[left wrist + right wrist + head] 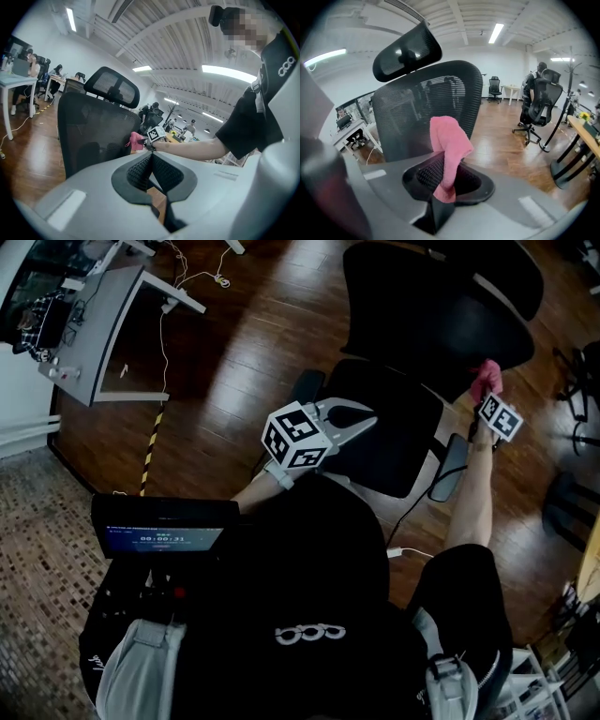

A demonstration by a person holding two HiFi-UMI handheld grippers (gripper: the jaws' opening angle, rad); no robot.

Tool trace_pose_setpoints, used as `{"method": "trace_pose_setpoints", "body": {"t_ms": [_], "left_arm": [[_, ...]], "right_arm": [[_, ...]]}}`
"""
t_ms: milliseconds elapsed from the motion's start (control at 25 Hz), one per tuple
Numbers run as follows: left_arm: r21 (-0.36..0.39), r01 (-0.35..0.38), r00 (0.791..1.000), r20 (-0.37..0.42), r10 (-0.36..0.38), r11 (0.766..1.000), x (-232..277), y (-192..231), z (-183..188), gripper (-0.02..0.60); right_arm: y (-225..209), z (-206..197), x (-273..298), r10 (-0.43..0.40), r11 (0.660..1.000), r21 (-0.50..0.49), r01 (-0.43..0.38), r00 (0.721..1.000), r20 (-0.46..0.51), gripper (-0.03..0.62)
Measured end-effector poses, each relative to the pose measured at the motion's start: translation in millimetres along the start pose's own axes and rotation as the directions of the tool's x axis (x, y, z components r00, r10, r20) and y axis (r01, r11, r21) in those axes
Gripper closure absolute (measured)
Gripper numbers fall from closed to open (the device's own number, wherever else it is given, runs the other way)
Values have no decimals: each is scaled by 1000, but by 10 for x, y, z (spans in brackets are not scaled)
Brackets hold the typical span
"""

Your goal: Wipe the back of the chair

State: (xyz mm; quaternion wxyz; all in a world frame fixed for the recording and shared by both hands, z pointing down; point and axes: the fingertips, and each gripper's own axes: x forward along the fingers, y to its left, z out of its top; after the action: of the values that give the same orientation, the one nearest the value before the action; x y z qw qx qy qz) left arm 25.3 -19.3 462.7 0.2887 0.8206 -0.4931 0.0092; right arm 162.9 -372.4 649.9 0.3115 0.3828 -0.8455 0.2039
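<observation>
The black mesh office chair stands in front of me, its backrest [441, 329] [93, 136] [431, 105] topped by a headrest [502, 268] [408, 49]. My right gripper [484, 395] [445, 171] is shut on a pink cloth [487, 379] [447, 145] [136, 140]. It holds the cloth up close to the mesh at the backrest's right side; I cannot tell whether they touch. My left gripper [364, 420] [151, 159] hovers over the seat [389, 442], jaws shut with nothing between them, pointing toward the backrest.
A chair armrest [448, 468] juts out below the right gripper. A grey desk [103, 324] with cables stands at the far left, with yellow-black tape [150, 451] on the wood floor. Another black chair [539, 110] and a coat stand are off to the right.
</observation>
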Motion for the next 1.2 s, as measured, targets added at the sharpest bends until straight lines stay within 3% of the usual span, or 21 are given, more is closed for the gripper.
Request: {"method": "trace_pose_setpoints", "body": {"t_ms": [240,480,720,920,1200], "left_arm": [[2,3,1000,9,-3,1000,-91,56,-133,589],[20,48,998,47,-48,999,-641,21,-124,589],[16,98,994,46,-99,995,-1092,10,-338,589],[16,116,992,48,-117,993,-1612,83,-527,589],[18,129,990,62,-130,991,-1911,-41,-681,589]], "right_arm": [[823,-417,-270,163,986,-45,-162,986,16,546],[2042,-695,-1149,279,954,-130,-272,960,39,546],[3014,-961,-2050,320,946,-98,-310,939,125,546],[3849,-1204,-2474,325,944,-117,-310,932,157,546],[4273,-1244,-2911,315,948,-117,-297,929,195,546]]}}
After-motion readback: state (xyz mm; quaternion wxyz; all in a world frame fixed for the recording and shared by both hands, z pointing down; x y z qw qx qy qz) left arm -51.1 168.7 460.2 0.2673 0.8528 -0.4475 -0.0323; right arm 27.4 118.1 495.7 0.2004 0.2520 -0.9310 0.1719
